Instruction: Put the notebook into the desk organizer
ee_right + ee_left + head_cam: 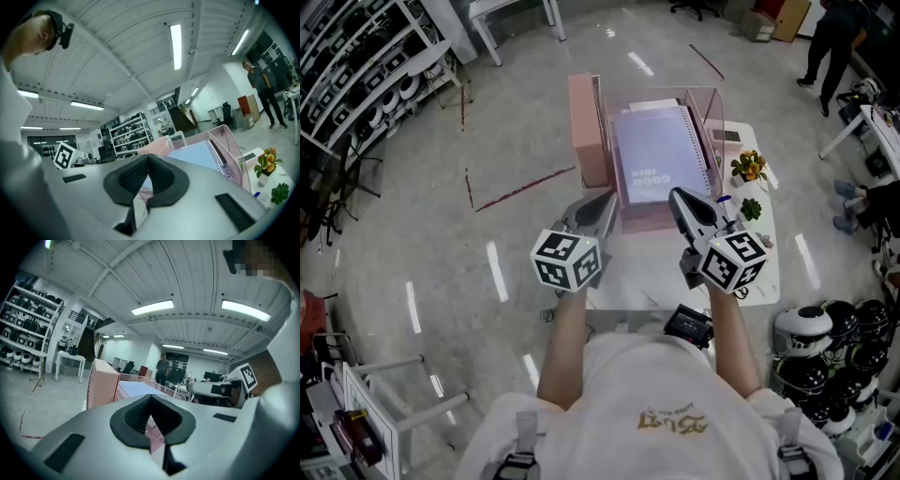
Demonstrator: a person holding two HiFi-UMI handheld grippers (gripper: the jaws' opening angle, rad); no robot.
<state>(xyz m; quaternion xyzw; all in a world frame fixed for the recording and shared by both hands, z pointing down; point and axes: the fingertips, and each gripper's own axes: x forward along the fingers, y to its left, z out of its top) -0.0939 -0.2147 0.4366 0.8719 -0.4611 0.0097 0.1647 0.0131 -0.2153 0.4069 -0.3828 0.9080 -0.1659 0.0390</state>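
Note:
A lavender spiral notebook [661, 155] lies leaning inside the pink wire desk organizer [586, 131] on the white table [769, 258]. In the head view both grippers hover side by side just short of the organizer's near edge. My left gripper [606, 201] is shut with nothing between its pads. My right gripper [678, 197] is also shut and empty. The left gripper view looks past its own closed jaws [150, 398] to the organizer [101, 387] and notebook [136, 389]. Beyond the right gripper's own closed tips [148, 157] in its view are the notebook [199, 157] and the organizer's wire side [236, 159].
Two small potted plants [749, 166] [752, 208] stand on the table right of the organizer. A black device [689, 325] sits at the table's near edge. Helmets [825, 347] are piled at lower right, shelving [356, 75] lines the far left, and a person [830, 42] stands far back.

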